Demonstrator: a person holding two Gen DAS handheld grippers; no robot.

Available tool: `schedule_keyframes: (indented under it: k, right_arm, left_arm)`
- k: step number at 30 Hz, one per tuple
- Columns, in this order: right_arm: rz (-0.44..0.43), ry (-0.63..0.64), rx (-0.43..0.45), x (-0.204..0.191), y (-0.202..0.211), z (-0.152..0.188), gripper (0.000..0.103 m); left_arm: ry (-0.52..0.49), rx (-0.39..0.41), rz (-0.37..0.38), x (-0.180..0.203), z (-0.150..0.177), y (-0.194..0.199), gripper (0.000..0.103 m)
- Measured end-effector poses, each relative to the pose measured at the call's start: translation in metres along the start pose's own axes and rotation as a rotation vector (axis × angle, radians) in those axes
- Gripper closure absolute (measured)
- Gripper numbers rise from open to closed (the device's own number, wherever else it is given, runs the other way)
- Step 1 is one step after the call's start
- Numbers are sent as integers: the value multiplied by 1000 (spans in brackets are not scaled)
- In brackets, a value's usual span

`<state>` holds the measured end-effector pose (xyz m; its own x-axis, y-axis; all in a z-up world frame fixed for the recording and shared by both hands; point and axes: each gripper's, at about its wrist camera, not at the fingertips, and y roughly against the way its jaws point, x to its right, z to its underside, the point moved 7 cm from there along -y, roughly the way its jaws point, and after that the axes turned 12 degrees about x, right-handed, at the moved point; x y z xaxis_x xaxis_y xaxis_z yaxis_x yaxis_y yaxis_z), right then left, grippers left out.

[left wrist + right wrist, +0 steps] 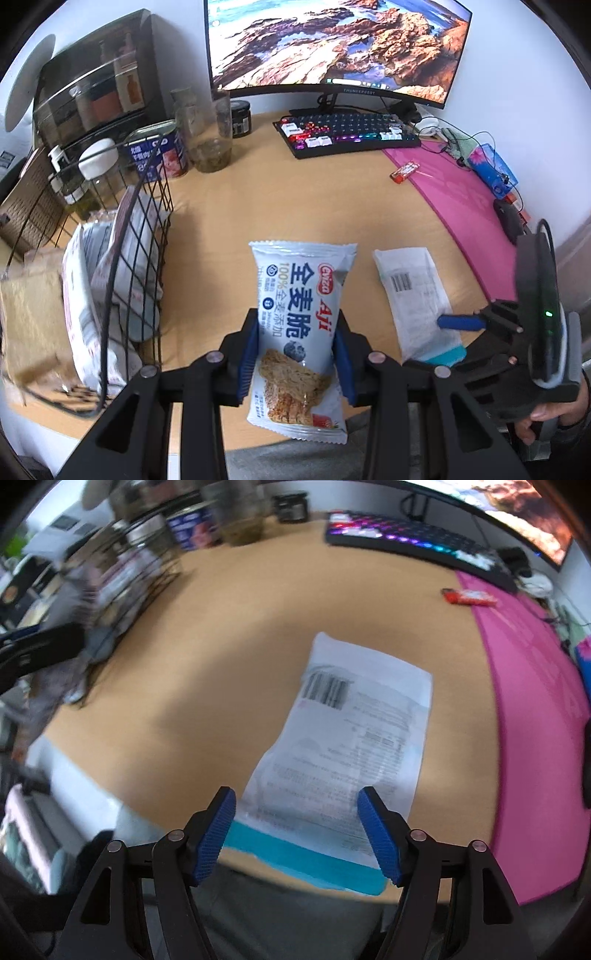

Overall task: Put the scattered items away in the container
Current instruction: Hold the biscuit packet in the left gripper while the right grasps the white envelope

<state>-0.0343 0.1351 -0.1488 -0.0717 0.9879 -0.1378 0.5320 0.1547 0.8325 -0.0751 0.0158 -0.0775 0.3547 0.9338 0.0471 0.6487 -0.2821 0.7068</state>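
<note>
Currently left gripper [295, 354] clamps light, crinkly snack packet [301, 332] mid-body; right gripper [297, 834] open over thin, limp white pouch [347, 746]; take pouch by near edge.

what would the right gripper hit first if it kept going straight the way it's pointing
Most likely the white packet with the barcode lying flat on the desk. The open right gripper already has its fingers on either side of the packet's near end. Height above it is unclear in the blurred view.

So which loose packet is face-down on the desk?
The white packet with the barcode and teal end, between the right tongs; the Aji biscuit packet is held.
</note>
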Motion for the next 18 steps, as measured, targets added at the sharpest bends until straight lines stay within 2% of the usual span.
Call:
schedule_keyframes:
  k: [3, 5, 9, 12, 18]
  right_arm:
    - [-63, 28, 13, -6, 8, 9, 33]
    - [-108, 95, 66, -12, 20, 13, 33]
    - [-78, 352, 160, -26, 42, 34, 33]
    - [7, 505, 185, -32, 42, 51, 33]
    - [-25, 499, 229, -30, 28, 41, 33]
  left_arm:
    - [-3, 5, -16, 4, 5, 4, 61]
    - [-7, 12, -24, 6, 7, 7, 61]
    - [-13, 23, -27, 17, 10, 13, 61]
    - [-25, 20, -18, 26, 10, 12, 61]
    - [-40, 12, -30, 30, 8, 14, 61]
